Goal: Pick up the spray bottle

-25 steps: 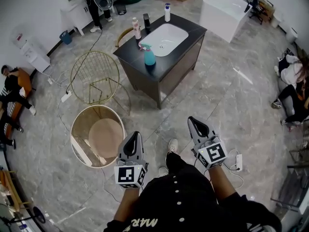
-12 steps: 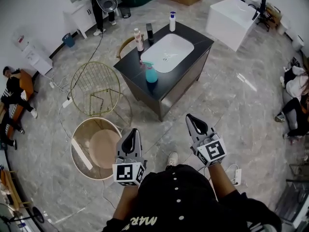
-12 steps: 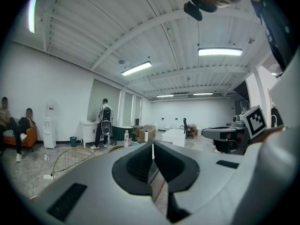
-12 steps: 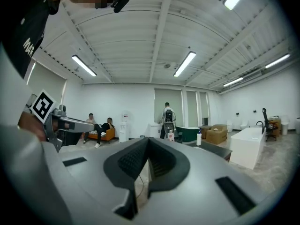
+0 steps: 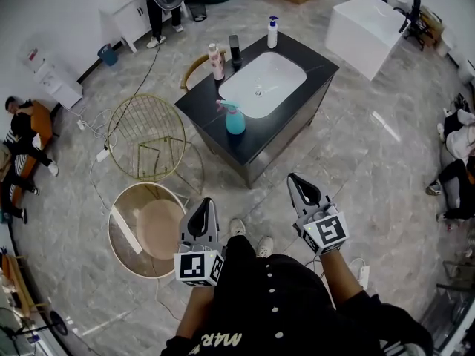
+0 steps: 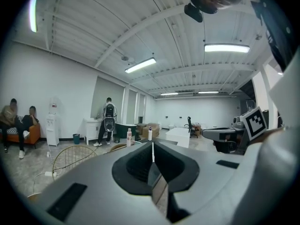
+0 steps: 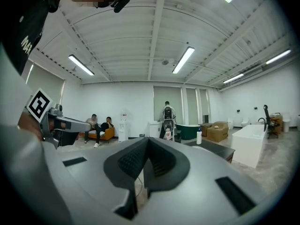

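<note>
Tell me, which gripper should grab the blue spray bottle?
Probably the left. The spray bottle stands more in front of the left gripper than the right gripper. Both are shut, empty and far from it.

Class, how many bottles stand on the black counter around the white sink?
4: teal plastic spray bottle at the near edge; pale pink bottle and black bottle on the left; blue-capped white bottle at the far corner.

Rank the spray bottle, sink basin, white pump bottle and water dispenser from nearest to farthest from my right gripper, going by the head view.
From the right gripper:
1. spray bottle, near-left part of the counter.
2. sink basin, middle of the counter.
3. white pump bottle, counter's far corner.
4. water dispenser, far left of the room.
</note>
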The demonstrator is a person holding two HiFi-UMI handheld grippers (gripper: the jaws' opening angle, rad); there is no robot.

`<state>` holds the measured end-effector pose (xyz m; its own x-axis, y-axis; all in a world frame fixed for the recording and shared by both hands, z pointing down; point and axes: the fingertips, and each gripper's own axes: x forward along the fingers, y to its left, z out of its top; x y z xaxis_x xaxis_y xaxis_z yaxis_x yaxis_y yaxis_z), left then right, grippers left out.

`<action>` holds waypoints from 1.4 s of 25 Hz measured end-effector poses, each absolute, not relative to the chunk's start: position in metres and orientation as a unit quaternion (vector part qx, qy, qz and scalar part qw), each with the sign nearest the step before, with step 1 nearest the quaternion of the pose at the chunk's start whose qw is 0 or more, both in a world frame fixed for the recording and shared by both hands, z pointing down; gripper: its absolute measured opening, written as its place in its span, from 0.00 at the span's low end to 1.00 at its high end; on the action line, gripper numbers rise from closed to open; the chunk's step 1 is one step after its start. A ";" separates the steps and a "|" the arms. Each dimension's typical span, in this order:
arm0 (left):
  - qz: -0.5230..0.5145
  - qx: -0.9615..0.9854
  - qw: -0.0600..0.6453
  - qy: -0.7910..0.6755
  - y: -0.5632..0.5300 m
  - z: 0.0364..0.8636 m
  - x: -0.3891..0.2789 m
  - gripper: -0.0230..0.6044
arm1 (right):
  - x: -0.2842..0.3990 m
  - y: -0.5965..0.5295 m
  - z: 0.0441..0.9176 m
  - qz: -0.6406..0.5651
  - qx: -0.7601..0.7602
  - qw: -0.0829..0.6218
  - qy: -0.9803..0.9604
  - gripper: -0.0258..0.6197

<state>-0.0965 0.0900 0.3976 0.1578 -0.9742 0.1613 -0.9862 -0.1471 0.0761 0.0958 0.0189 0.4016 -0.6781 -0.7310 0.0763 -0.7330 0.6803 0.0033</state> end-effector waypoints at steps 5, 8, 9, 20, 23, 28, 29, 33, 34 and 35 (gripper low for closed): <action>0.040 0.756 0.092 -0.647 0.054 0.409 -0.106 0.07 | 0.087 -0.013 0.408 0.018 0.397 0.040 -0.917 0.03; 0.040 0.761 0.092 -0.641 0.023 0.414 -0.110 0.07 | 0.082 -0.040 0.411 0.017 0.399 0.042 -0.916 0.03; 0.039 0.763 0.091 -0.639 0.011 0.414 -0.112 0.07 | 0.080 -0.050 0.411 0.015 0.399 0.042 -0.916 0.03; 0.032 0.777 0.076 -0.624 -0.112 0.395 -0.154 0.07 | 0.036 -0.164 0.393 0.001 0.404 0.043 -0.914 0.03; 0.029 0.783 0.077 -0.617 -0.133 0.395 -0.164 0.07 | 0.025 -0.187 0.394 -0.001 0.409 0.043 -0.912 0.03; 0.036 0.791 0.090 -0.604 -0.162 0.399 -0.176 0.07 | 0.008 -0.216 0.394 0.003 0.415 0.050 -0.908 0.03; 0.036 0.794 0.093 -0.600 -0.167 0.400 -0.178 0.07 | 0.005 -0.220 0.394 0.002 0.416 0.052 -0.908 0.03; 0.035 0.800 0.100 -0.591 -0.180 0.406 -0.181 0.07 | -0.001 -0.231 0.400 -0.006 0.413 0.061 -0.909 0.03; 0.036 0.800 0.102 -0.591 -0.182 0.407 -0.181 0.07 | 0.000 -0.234 0.402 -0.005 0.412 0.063 -0.909 0.03; 0.036 0.799 0.104 -0.591 -0.184 0.409 -0.180 0.07 | 0.001 -0.237 0.405 -0.004 0.411 0.065 -0.909 0.03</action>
